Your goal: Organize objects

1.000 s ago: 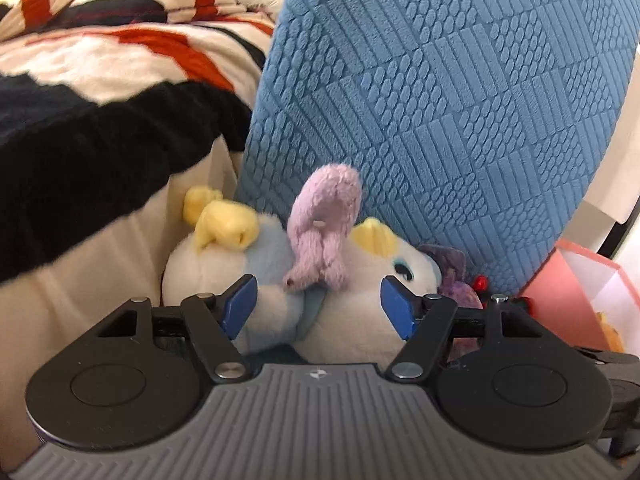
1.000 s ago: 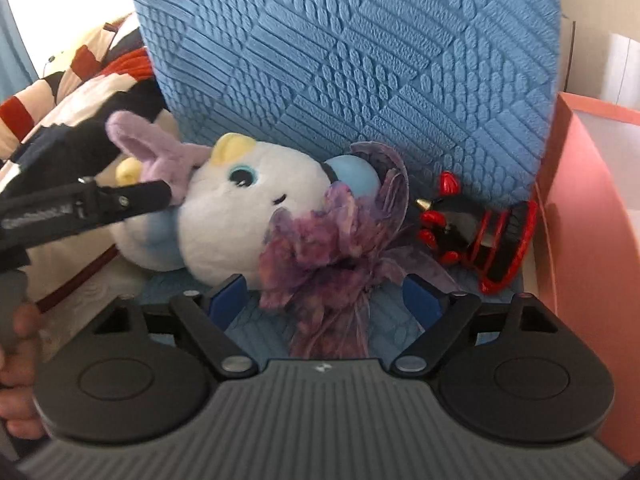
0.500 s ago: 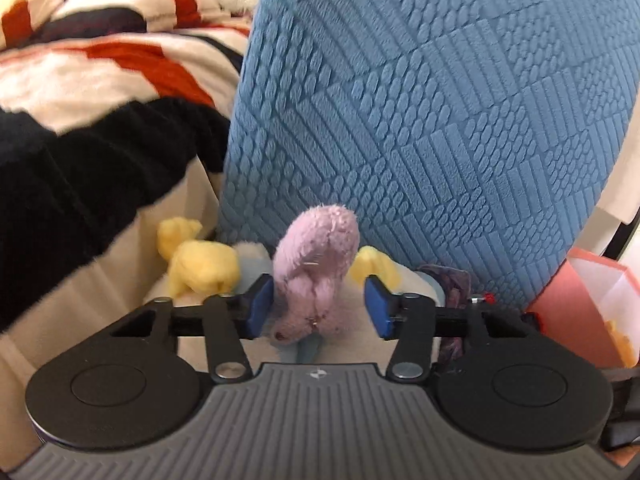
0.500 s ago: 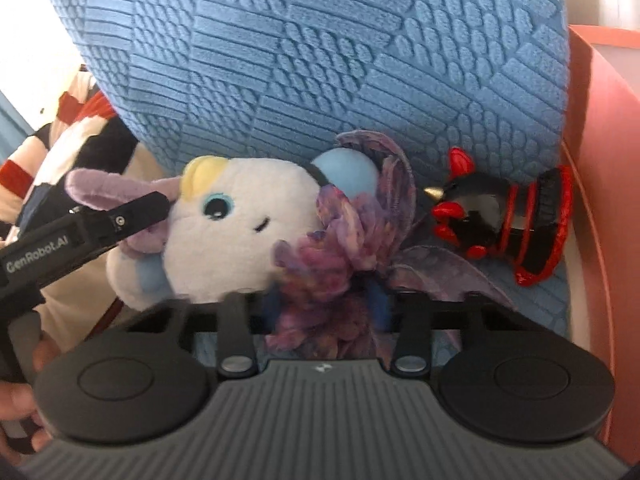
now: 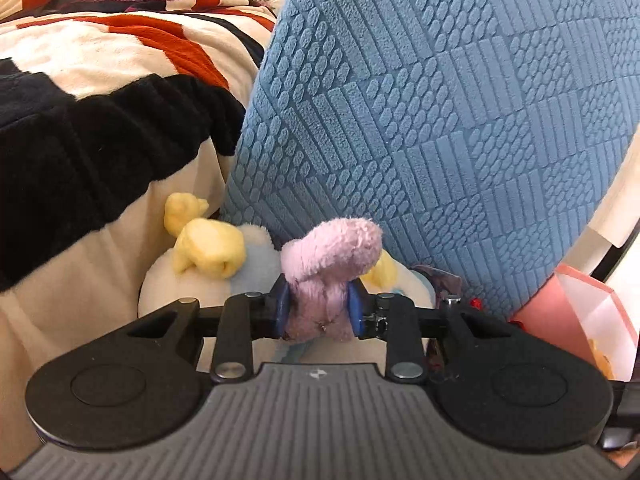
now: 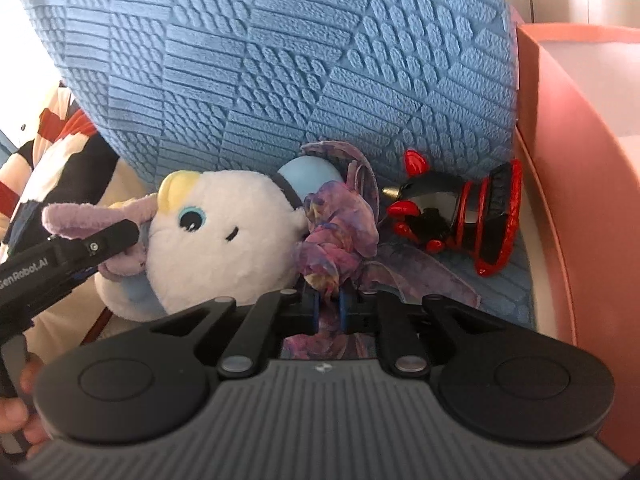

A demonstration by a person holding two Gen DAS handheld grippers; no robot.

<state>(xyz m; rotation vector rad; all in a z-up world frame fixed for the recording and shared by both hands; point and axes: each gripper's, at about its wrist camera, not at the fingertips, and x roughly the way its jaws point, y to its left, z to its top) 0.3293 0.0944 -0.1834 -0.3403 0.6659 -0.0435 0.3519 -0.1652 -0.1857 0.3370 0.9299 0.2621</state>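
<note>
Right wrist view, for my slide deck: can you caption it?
Right gripper shut on purple fabric flower beside white plush toy, against a blue cushion.

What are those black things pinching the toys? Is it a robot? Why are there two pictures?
No robot: a person holds a pinching tool in each hand, each with a camera looking along its jaws, so two pictures. The left gripper has just closed on the white plush toy's pink ear. The right gripper has just closed on the purple fabric flower. Both toys lie against a big blue cushion. A red and black toy lies beside a pink box.
</note>
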